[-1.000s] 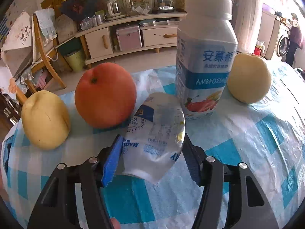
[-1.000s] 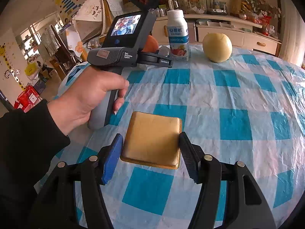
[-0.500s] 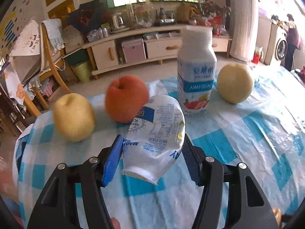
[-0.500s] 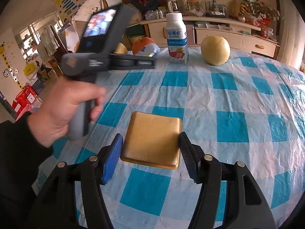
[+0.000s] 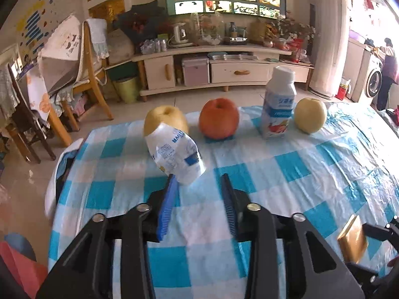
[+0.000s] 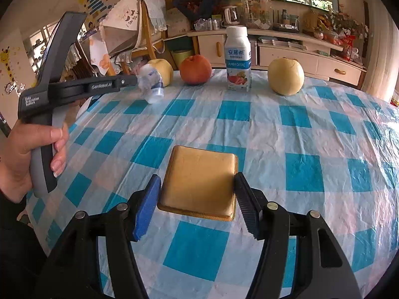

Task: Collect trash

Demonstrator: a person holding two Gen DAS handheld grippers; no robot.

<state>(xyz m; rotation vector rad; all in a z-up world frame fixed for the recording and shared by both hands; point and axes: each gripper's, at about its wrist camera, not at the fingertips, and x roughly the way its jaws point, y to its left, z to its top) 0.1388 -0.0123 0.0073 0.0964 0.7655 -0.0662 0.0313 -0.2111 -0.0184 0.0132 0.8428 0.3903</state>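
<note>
A crumpled white plastic bottle with blue print tilts just past my left gripper's blue left fingertip, outside the jaws. My left gripper is closing, with only tablecloth showing between its pads. From the right wrist view the bottle is a blur at the tip of the left gripper, over the table's far left. My right gripper is shut on a flat gold square packet, pads against both its sides. The packet also shows at the lower right of the left wrist view.
Along the far edge of the blue-checked table stand a yellow pear, a red apple, an upright yogurt bottle and a second pear. The table's left edge drops to the floor; a wooden chair stands beyond.
The left gripper has pulled back and risen, so the fruit looks smaller. The crumpled bottle has slipped from between its pads to in front of the left finger, and the jaws have narrowed. The right gripper stays put.
</note>
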